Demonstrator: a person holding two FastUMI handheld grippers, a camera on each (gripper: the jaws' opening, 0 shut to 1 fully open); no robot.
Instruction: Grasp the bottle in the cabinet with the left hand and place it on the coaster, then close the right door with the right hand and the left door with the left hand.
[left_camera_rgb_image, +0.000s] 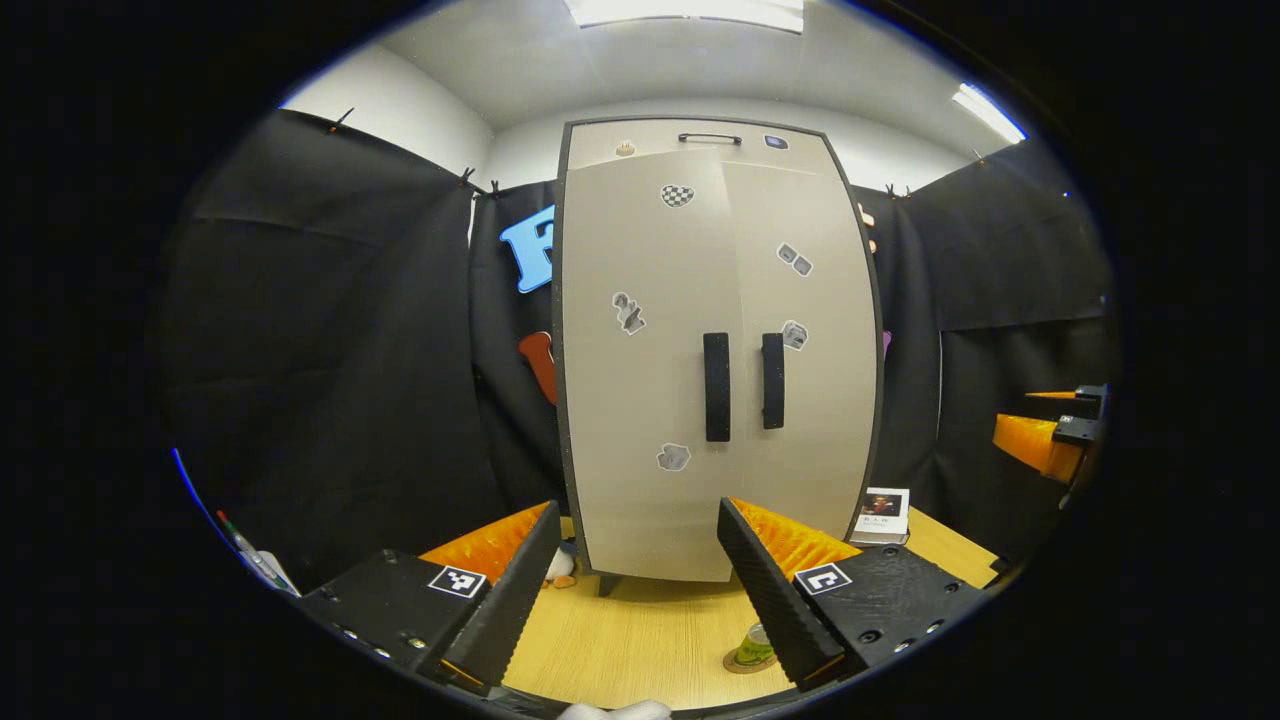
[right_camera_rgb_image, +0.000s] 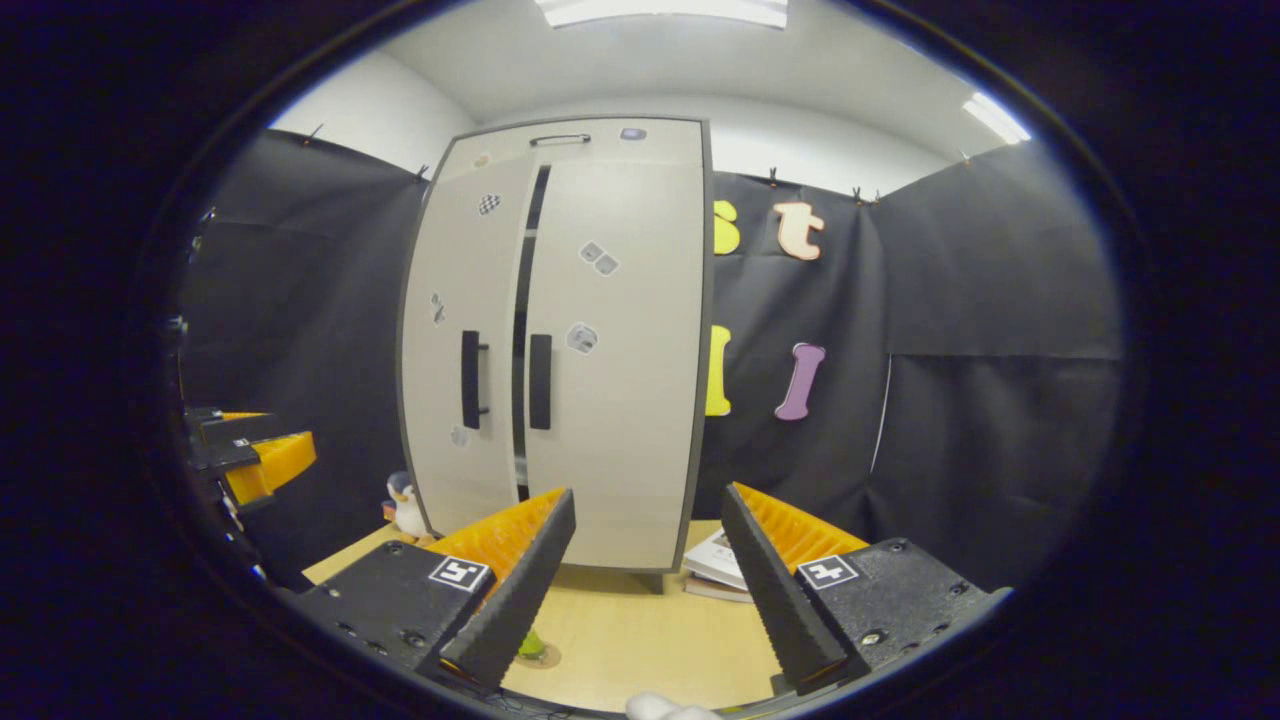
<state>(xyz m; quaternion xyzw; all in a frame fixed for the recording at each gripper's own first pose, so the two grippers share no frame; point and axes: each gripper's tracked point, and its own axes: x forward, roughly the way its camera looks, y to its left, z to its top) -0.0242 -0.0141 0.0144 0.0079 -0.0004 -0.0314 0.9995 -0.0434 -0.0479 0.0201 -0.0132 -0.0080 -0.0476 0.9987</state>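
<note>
A: Left gripper view: a tall pale cabinet (left_camera_rgb_image: 715, 350) stands upright on a light wooden worktop (left_camera_rgb_image: 640, 640), with small stickers on its two doors. The left tool (left_camera_rgb_image: 635, 590) has its fingers spread wide apart with nothing between them.

B: Where is the bottle?

A: A green-capped bottle (left_camera_rgb_image: 758, 645) stands on a round cork coaster (left_camera_rgb_image: 745, 662) on the worktop, in front of the cabinet, partly hidden behind that tool's right-hand finger.

B: And the doors?

A: From this view they look flush, the two dark vertical handles (left_camera_rgb_image: 717, 387) side by side. In the right gripper view, a dark slit runs between the left door (right_camera_rgb_image: 460, 340) and the right door (right_camera_rgb_image: 615, 340), so the left one stands slightly ajar.

B: The right tool?

A: The right tool (right_camera_rgb_image: 645, 585) is also wide open and empty, held back from the cabinet. A penguin toy (right_camera_rgb_image: 405, 505) sits beside the cabinet's left corner, and a small book (left_camera_rgb_image: 884, 515) lies near its right corner.
</note>
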